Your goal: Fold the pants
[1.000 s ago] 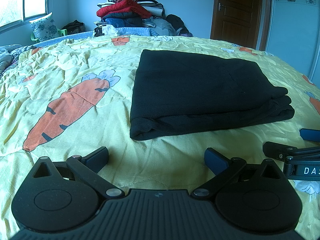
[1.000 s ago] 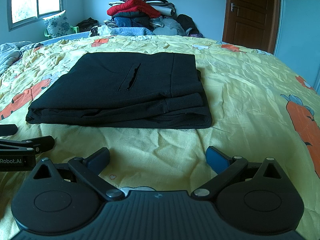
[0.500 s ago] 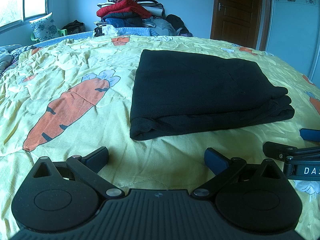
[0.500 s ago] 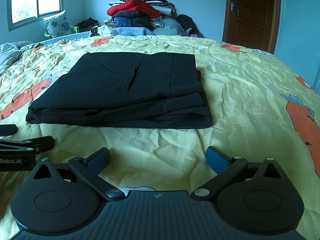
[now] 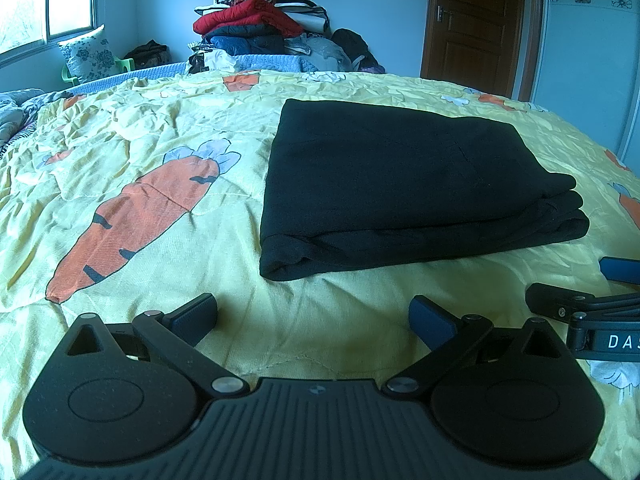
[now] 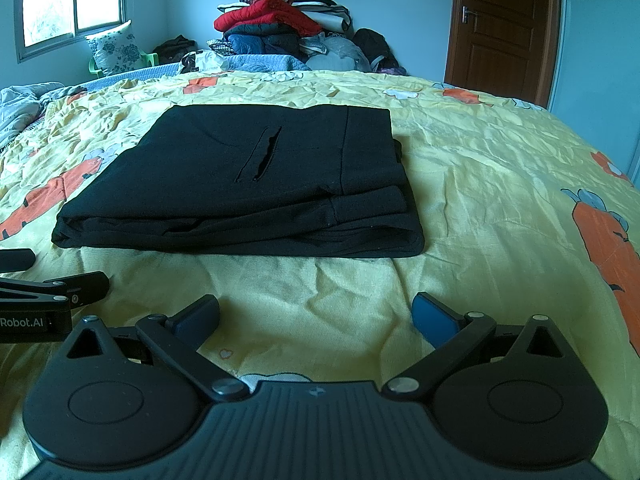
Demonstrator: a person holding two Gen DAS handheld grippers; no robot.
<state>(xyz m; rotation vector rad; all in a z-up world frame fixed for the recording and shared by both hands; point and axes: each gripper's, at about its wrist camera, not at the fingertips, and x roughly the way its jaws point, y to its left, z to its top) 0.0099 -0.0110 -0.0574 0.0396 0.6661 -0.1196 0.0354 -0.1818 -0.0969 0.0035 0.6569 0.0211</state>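
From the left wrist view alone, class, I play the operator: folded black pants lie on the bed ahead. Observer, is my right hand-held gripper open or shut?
Observer: Open. The right hand-held gripper has its fingers wide apart with nothing between them, and it sits short of the pants.
Operator: Is there anything on the top layer that I cannot make out?
Observer: Yes, a pocket slit gapes slightly near the middle of the top face.
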